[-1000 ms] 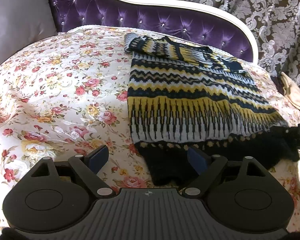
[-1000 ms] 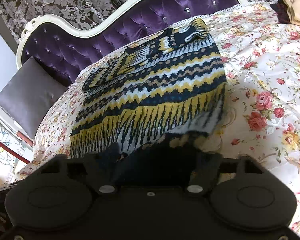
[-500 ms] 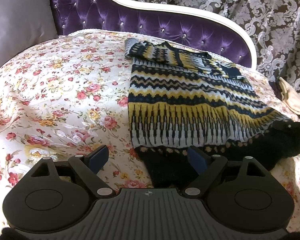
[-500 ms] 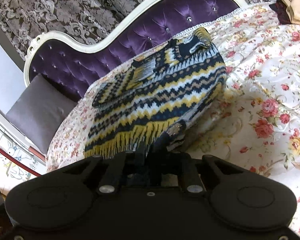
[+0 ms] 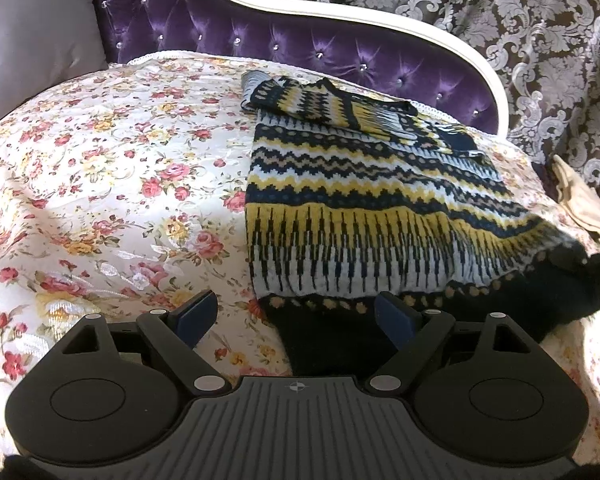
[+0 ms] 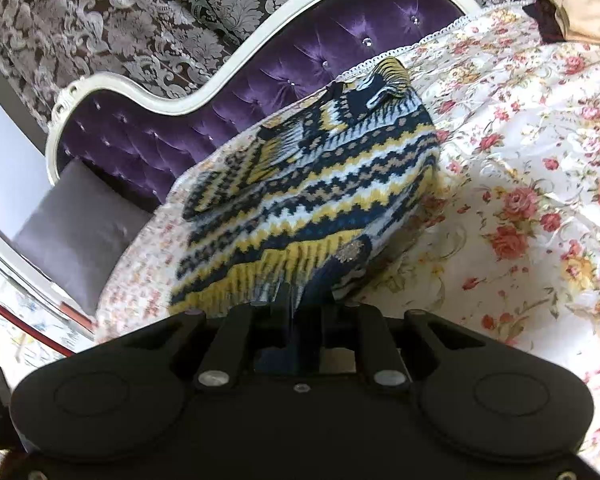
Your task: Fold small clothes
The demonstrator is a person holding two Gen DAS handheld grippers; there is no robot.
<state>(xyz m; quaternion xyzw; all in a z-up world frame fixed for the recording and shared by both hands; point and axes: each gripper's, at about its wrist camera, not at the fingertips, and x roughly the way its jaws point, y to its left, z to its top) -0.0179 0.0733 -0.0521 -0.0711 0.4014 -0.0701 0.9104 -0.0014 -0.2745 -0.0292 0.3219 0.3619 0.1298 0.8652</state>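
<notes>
A knitted sweater in navy, yellow and white bands lies on the floral bedspread, its black hem nearest me. My left gripper is open, its blue pads on either side of the hem's left corner without pressing it. In the right wrist view the sweater rises in a fold from my right gripper. Its jaws are closing and pinch the dark hem corner, which is lifted off the bed. The right fingertips are hidden by the cloth.
A purple tufted headboard with a white frame runs behind the bed. A grey cushion leans at the far left. Beige folded cloth lies at the bed's right edge. Patterned curtains hang behind.
The right gripper closed on the sweater's hem corner and raised it, bunching the right side. The left gripper stayed open in the same place.
</notes>
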